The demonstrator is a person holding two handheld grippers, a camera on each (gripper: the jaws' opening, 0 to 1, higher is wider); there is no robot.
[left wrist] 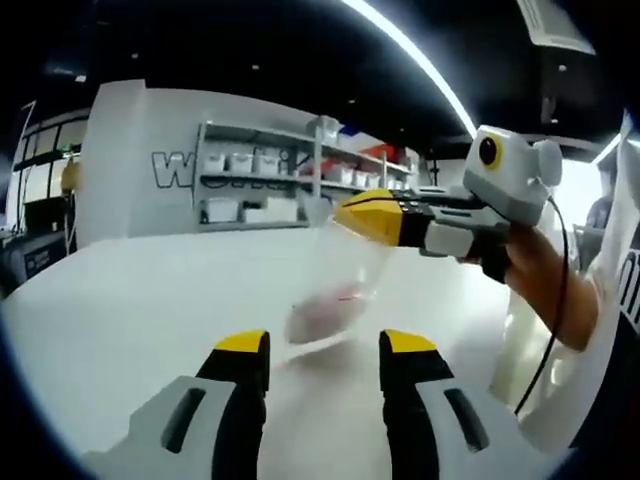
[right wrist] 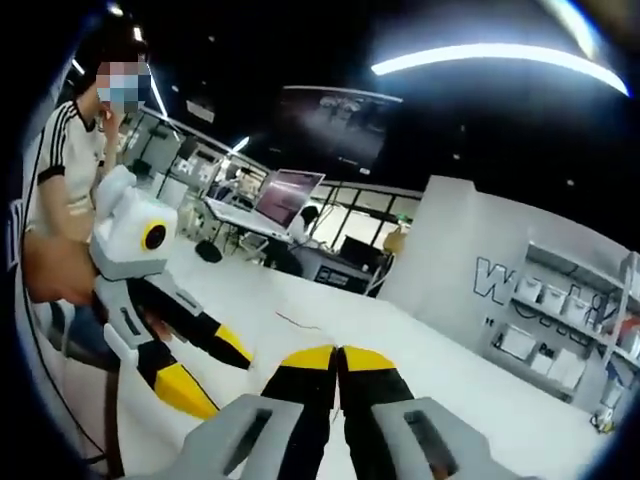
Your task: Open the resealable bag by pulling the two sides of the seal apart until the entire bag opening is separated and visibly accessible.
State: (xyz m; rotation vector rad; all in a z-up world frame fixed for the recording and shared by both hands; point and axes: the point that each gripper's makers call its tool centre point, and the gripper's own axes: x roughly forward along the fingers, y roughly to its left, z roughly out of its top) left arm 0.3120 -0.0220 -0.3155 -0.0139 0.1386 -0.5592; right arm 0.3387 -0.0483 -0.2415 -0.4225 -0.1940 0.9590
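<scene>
Now we see our left gripper with jaws spread wide at six o'clock, grasping nothing. Our right gripper comes in from three o'clock, its yellow tips pinched on the top edge of the clear resealable bag, which hangs blurred above the white table. Shelves stand at twelve o'clock.
</scene>
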